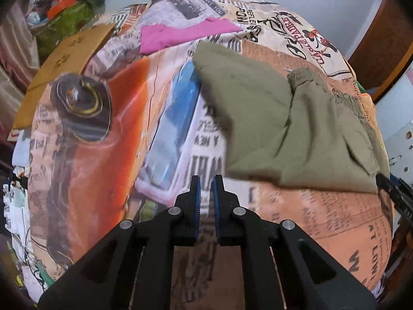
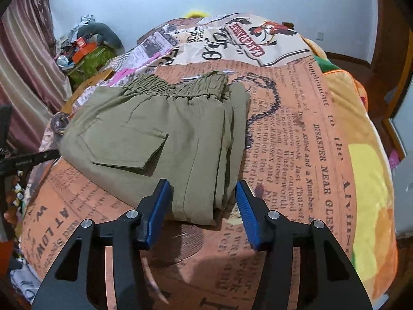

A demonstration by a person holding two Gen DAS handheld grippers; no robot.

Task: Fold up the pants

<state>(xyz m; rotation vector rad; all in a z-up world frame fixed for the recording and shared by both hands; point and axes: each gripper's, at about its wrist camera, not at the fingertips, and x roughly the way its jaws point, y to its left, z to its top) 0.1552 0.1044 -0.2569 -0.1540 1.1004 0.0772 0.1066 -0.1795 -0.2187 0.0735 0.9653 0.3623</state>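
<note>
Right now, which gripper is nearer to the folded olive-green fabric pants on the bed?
Right. The right gripper has its jaws apart astride the near corner of the folded olive-green fabric pants. The left gripper, shut and empty, sits off their edge over the printed bedspread.

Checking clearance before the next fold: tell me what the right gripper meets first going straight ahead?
Probably the near folded edge of the olive pants, which lies between the open right gripper fingers.
</note>
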